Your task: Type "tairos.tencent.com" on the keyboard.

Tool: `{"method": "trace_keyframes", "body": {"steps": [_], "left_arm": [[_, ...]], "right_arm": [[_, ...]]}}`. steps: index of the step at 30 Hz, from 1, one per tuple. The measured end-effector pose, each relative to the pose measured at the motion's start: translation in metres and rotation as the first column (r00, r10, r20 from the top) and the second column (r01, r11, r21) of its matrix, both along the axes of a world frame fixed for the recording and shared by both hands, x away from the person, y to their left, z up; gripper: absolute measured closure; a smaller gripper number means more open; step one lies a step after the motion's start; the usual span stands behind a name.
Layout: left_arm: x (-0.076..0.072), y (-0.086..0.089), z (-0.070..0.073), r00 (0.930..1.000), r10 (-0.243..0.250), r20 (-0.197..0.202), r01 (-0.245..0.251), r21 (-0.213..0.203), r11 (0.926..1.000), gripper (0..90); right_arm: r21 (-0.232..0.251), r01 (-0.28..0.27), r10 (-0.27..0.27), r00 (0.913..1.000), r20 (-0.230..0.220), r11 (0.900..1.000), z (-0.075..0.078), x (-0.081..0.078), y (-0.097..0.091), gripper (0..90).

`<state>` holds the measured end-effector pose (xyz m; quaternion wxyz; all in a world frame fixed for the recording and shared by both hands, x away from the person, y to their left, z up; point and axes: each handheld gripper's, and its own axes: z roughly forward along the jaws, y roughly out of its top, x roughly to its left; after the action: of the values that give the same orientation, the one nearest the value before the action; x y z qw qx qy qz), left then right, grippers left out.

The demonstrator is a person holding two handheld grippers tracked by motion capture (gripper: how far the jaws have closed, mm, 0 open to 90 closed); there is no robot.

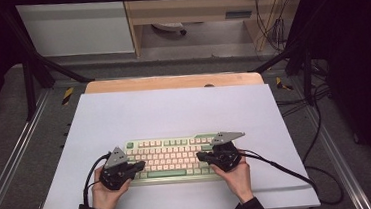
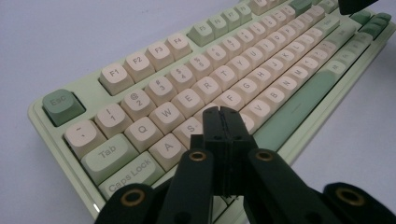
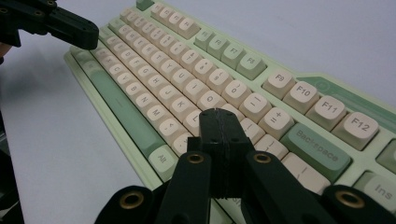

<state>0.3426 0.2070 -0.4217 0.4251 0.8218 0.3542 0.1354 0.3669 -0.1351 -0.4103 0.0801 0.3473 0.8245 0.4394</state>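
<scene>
Keyboard (image 1: 170,158) mid-mat (image 1: 174,110); wide bare margins all round.

The high view looks forward and down from above the person's side, taking in the whole white surface (image 1: 174,110) from afar. Each gripper view sits close over the keyboard (image 1: 170,159) – the left from its Esc end, the right from its Backspace end – both sharing the middle keys
</scene>
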Motion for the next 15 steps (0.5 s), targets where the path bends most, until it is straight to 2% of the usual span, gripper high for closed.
{"method": "trace_keyframes", "body": {"steps": [15], "left_arm": [[0.001, 0.009, 0.001, 0.9999, 0.011, 0.003, -0.011, -0.011, 0.9999, 90.0]], "right_arm": [[-0.002, -0.001, 0.001, 1.0000, -0.002, 1.0000, -0.002, 0.010, 0.024, 90.0]]}}
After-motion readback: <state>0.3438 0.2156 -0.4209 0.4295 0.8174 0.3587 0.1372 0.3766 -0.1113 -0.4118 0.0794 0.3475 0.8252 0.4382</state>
